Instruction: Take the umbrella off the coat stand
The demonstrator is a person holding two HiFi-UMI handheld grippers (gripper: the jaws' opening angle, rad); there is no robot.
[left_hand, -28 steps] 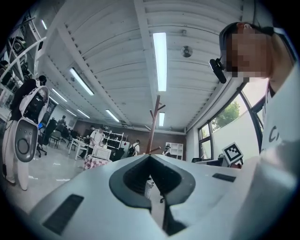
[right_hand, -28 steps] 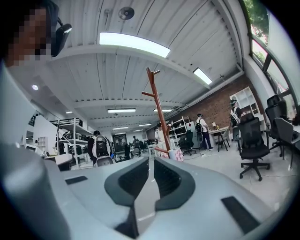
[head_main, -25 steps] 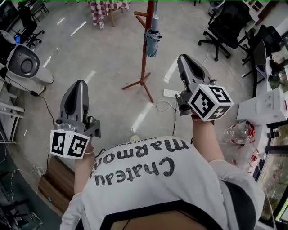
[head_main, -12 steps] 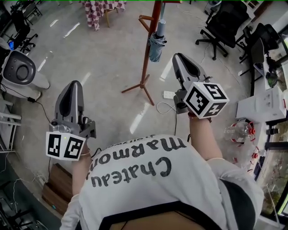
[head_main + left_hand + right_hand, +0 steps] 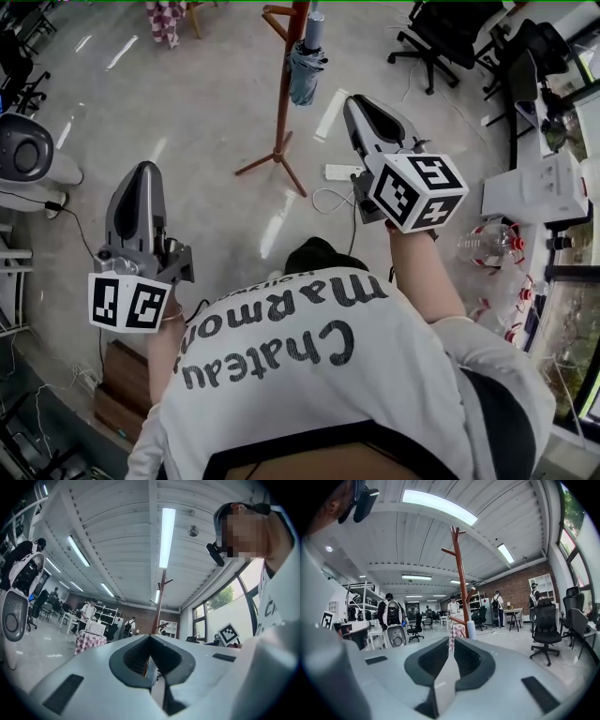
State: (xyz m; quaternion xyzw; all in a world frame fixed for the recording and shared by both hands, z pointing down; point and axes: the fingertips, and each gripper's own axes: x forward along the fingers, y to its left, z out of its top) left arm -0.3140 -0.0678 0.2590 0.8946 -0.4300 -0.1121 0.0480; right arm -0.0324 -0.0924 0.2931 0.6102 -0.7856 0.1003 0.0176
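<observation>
Pale polished floor is stretching across this open office, with a white rounded machine (image 5: 37,150) sitting at the far left. Next along, the person is holding the left gripper (image 5: 145,171) out low at their side, pointing roughly level and away from them. Its jaws are pressed together on nothing, and its marker cube (image 5: 127,302) is sitting back at the wrist. Toward the middle, the coat stand (image 5: 284,94) is standing on its splayed feet. The folded umbrella (image 5: 304,75) is hanging from an upper peg, lying close along the pole's right side, apart from both grippers. Just right of it, the right gripper (image 5: 354,101) is reaching forward from a raised forearm, nose aimed toward the stand, jaws likewise closed and empty. Office chairs (image 5: 436,37) are standing beyond, to the right.

I'd say the approach is the step in hand. To do it well, the right jaws will need spreading before arriving, then closing on the umbrella's upper part near the peg. Lifting it up off the hook is looking safer than tugging sideways, which could tip the stand.
</observation>
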